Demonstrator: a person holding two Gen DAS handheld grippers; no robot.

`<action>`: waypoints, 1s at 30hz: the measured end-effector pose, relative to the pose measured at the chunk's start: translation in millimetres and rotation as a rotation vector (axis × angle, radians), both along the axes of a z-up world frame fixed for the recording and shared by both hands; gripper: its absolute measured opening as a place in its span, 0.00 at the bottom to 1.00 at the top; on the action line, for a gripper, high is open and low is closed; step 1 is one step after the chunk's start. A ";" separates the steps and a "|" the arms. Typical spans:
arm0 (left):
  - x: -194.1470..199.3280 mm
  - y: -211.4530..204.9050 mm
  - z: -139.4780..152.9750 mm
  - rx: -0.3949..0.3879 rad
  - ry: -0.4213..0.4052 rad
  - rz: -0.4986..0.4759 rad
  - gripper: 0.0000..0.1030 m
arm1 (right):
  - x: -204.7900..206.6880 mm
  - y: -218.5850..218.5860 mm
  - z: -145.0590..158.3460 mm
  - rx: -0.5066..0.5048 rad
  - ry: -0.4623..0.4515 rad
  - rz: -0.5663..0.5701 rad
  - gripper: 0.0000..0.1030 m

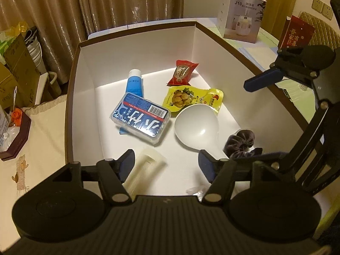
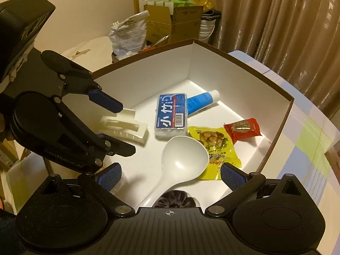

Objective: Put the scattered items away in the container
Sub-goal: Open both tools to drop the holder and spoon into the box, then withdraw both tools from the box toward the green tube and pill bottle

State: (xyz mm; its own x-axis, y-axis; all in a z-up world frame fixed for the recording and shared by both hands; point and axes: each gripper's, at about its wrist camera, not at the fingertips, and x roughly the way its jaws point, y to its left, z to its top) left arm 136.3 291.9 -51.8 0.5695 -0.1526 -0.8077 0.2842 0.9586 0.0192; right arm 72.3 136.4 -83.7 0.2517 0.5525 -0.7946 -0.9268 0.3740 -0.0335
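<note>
A white box with a brown rim (image 1: 138, 26) (image 2: 244, 61) holds a blue tube (image 1: 133, 82) (image 2: 201, 101), a floss-pick pack (image 1: 140, 120) (image 2: 171, 114), a red snack packet (image 1: 182, 73) (image 2: 242, 129), a yellow snack pouch (image 1: 191, 99) (image 2: 214, 142), a white ladle (image 1: 196, 130) (image 2: 182, 159), a dark scrunchie (image 1: 240, 142) (image 2: 174, 199) and a cream hair clip (image 1: 146, 170) (image 2: 125, 127). My left gripper (image 1: 167, 167) (image 2: 114, 127) is open; the clip lies on the box floor between its fingers. My right gripper (image 2: 171, 178) (image 1: 265, 118) is wide open above the ladle handle and scrunchie, holding nothing.
A humidifier carton (image 1: 242, 14) and a red packet (image 1: 296, 33) stand on the table beyond the box. Cardboard boxes (image 2: 174, 21) and a plastic bag (image 2: 127, 36) crowd the other side, with a dark tray (image 1: 17, 140) close by. Curtains hang behind.
</note>
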 end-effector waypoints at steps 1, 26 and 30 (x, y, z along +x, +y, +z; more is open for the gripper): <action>-0.5 -0.6 0.5 0.001 0.002 0.002 0.61 | -1.1 -1.0 0.3 -0.002 0.001 -0.002 1.00; -32.0 -14.1 34.2 0.032 -0.034 0.107 0.77 | -33.7 -28.8 19.8 0.033 -0.020 -0.021 1.00; -39.8 -17.5 42.2 0.039 -0.051 0.122 0.80 | -40.5 -35.8 25.0 0.041 -0.030 -0.016 1.00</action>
State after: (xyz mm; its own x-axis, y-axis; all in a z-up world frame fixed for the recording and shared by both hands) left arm 96.5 274.4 -9.6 0.6221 -0.0483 -0.7814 0.1628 0.9843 0.0688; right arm 31.8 100.6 -58.7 0.2842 0.5802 -0.7633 -0.9195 0.3904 -0.0455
